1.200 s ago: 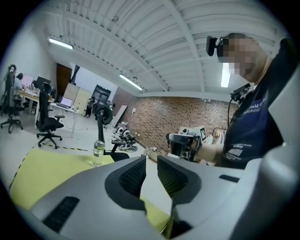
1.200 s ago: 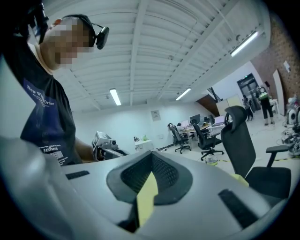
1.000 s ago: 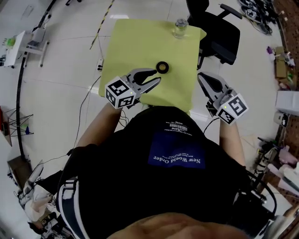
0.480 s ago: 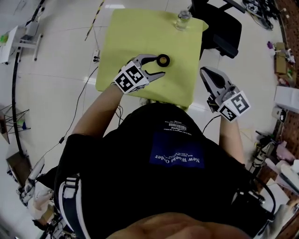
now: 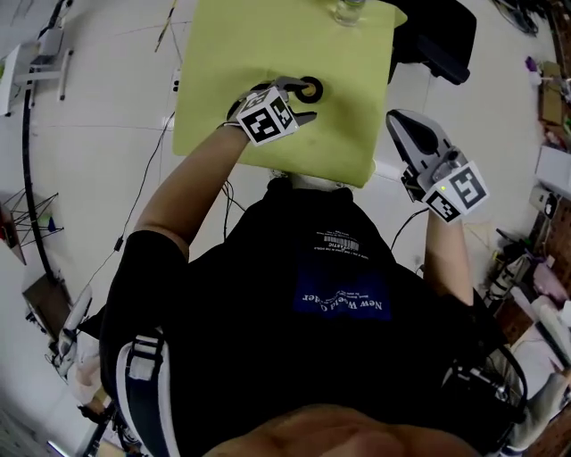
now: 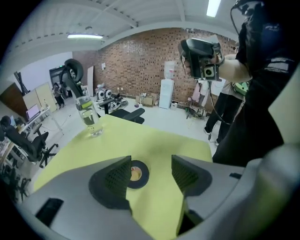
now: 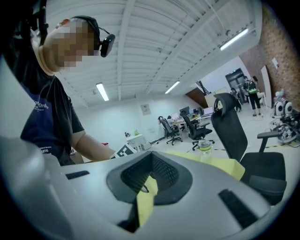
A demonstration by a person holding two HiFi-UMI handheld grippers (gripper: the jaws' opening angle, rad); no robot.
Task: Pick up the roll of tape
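Observation:
The black roll of tape [image 5: 310,89] lies flat on the yellow-green table [image 5: 223,107]. My left gripper [image 5: 306,100] reaches over the table's near half, tilted down, with its jaws open at the roll. In the left gripper view the roll of tape [image 6: 138,174] lies just beyond the jaws, toward the left pad [image 6: 117,177], which hides part of it. Nothing is gripped by the left gripper [image 6: 150,174]. My right gripper [image 5: 399,123] hovers off the table's right edge, shut and empty. In its own view the right gripper [image 7: 150,176] shows its pads met.
A clear water bottle [image 5: 346,11] stands at the table's far edge, also in view as the bottle [image 6: 88,115]. A black office chair [image 5: 437,40] stands past the far right corner. Cables [image 5: 152,187] run over the white floor at the left.
My left gripper has moved forward and down over the table until its open jaws reach the tape roll. The right gripper has sunk a little beside the table.

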